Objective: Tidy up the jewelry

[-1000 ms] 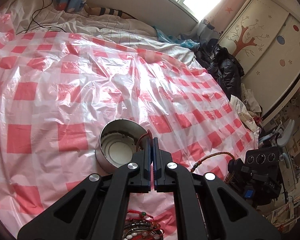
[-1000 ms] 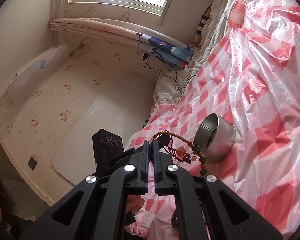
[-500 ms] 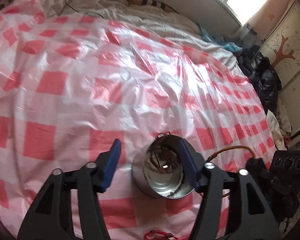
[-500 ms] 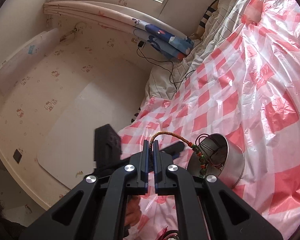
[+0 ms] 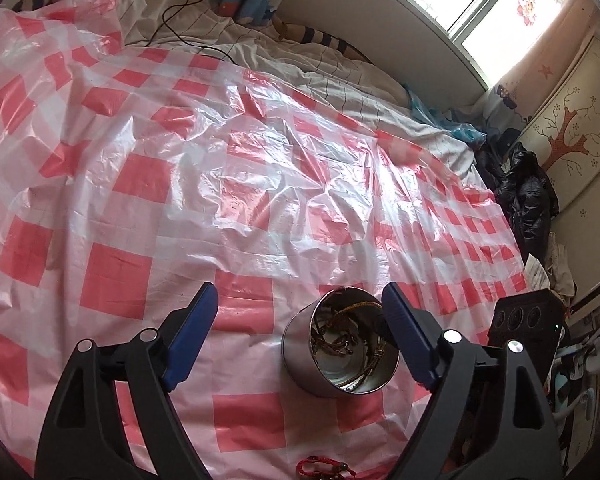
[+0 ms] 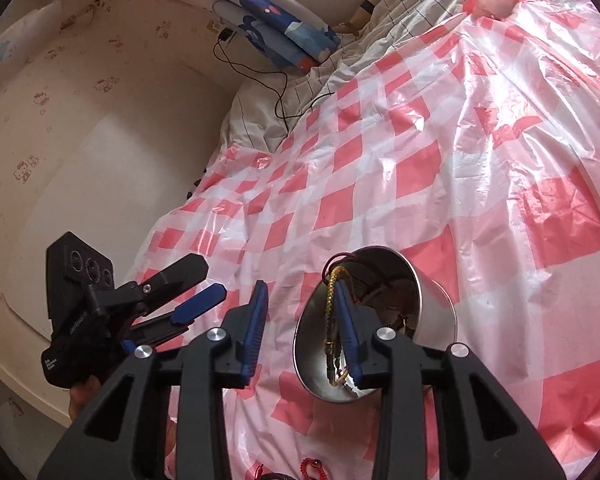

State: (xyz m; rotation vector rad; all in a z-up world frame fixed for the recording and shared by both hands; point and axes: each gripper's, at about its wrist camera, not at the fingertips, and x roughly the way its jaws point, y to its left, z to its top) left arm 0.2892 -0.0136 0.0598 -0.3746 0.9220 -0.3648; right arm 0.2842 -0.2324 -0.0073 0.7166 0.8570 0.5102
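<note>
A: Two black grippers w/ blue pads over the red-and-white checked plastic sheet (image 5: 148,208) on the bed. Where's the jewelry?

B: Mostly in the round shiny steel tin (image 5: 340,360), standing upright on the sheet. Tangle of cords and beads inside. Left gripper (image 5: 298,312) has just been opening, jaws now wide, nothing gripped; the tin sits just beside its right-hand pad, not pressed by either.

A: Right one?

B: Right gripper (image 6: 300,300) also just been opening, about part-way. Its right-hand finger (image 6: 348,320) reaches into the tin's mouth, the other stays outside the rim. Yellow-and-brown braided cord bracelet (image 6: 330,320) hangs down inside the tin right beside that finger (touching or not, can't tell), pads not pinching it.

A: Anything left outside?

B: Small red cord piece (image 5: 324,469) on the sheet at the near edge, well short of the tin. In the right view, another red coil (image 6: 311,465) low down; too small to say more.
</note>
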